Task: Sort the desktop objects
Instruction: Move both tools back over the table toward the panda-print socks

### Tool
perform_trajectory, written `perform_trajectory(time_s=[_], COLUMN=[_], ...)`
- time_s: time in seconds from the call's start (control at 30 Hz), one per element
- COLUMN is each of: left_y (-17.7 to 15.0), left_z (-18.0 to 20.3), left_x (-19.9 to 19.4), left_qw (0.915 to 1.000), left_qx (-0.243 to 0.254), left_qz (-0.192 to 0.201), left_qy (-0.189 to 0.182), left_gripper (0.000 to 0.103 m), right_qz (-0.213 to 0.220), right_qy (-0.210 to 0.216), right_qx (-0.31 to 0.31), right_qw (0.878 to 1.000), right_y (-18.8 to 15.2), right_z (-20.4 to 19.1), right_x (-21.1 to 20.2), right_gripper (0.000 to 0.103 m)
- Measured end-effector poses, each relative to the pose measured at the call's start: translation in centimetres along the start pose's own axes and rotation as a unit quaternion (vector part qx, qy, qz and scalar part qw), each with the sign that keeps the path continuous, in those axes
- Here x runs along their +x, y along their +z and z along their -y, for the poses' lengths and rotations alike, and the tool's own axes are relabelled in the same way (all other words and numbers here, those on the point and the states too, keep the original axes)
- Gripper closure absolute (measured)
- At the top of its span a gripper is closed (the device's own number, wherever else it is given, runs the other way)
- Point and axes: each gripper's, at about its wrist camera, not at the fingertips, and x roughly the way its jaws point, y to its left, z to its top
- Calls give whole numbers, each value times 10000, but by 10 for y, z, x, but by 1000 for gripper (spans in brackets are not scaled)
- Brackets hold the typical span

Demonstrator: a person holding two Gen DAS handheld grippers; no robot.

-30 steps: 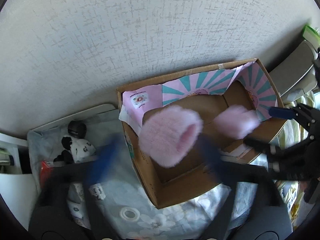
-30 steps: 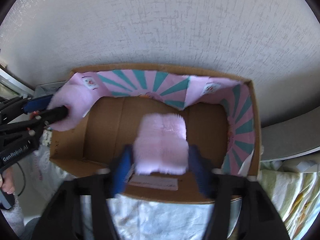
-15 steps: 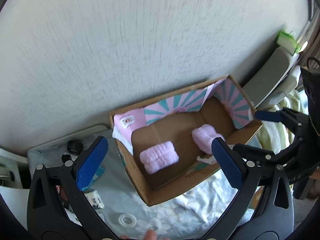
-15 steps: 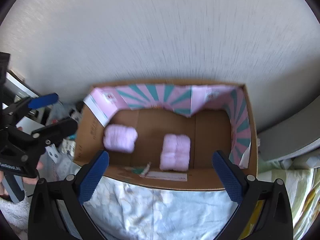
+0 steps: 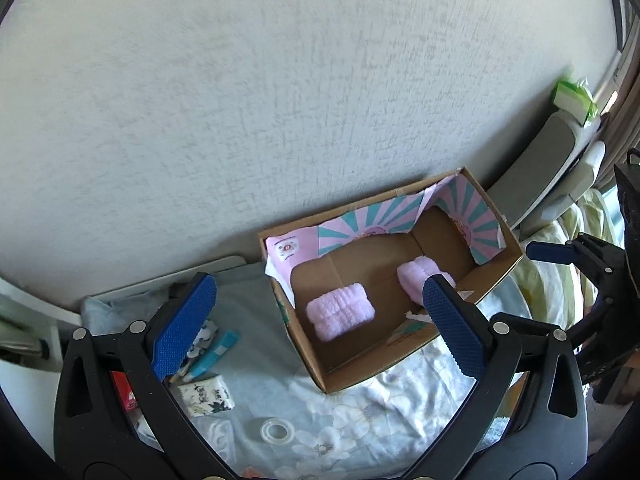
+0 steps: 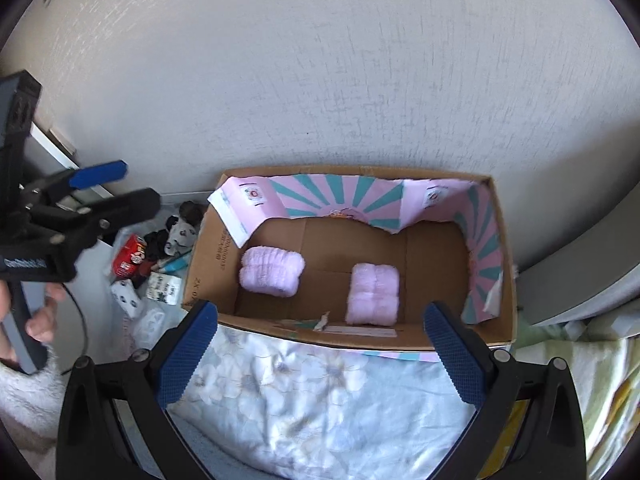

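Note:
An open cardboard box (image 5: 416,354) (image 6: 505,264) with pink-and-teal paper lining stands against the wall. Two fluffy pink rolls lie on its floor, apart: one on the left (image 5: 341,312) (image 6: 272,270), one on the right (image 5: 416,282) (image 6: 373,294). My left gripper (image 5: 318,326) hangs above the box's near left side, jaws wide open and empty. Above the box's front edge, my right gripper (image 6: 320,342) is wide open too, with nothing between its blue pads. Each gripper shows at the edge of the other's view.
Left of the box on the floral cloth (image 6: 320,392) lie small items: a red can (image 6: 129,260), a teal pen (image 5: 214,354), tissue packs (image 5: 206,394), a clear tape ring (image 5: 277,430) and black-and-white plush things (image 6: 178,234). A grey chair (image 5: 548,168) stands right of the box.
Both grippers let go of the pink rolls, which dropped onto the box floor. Both opened wide and rose away from the box.

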Motion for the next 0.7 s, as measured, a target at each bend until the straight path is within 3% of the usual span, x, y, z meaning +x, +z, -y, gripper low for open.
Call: perform_trajectory(time_s=[0.17,0.37,0.53,0.7], left_y=[-8,-25,-46,-66], left_z=[-7,-24,-45,-63], left_x=[-21,-43,-57,-78], left_qw=[9997,9987,9977,9954], left_qx=[-5,-128,-571,-733], left_qz=[179,317,366,462], left_qy=[137,380,73,407], left_gripper=[0,0,0,0], right_qz=[250,1052,979,1089], right_qy=[-190,-1339,-1228,-1146], right_qx=[218,-264,-435,-823], right_qw=[9993,9850,9866,9840], right_y=[3,4,5,3], right_z=[-1,-22,-35,-63], right_x=[-12,-45,-42,-48], right_gripper=[0,0,0,0])
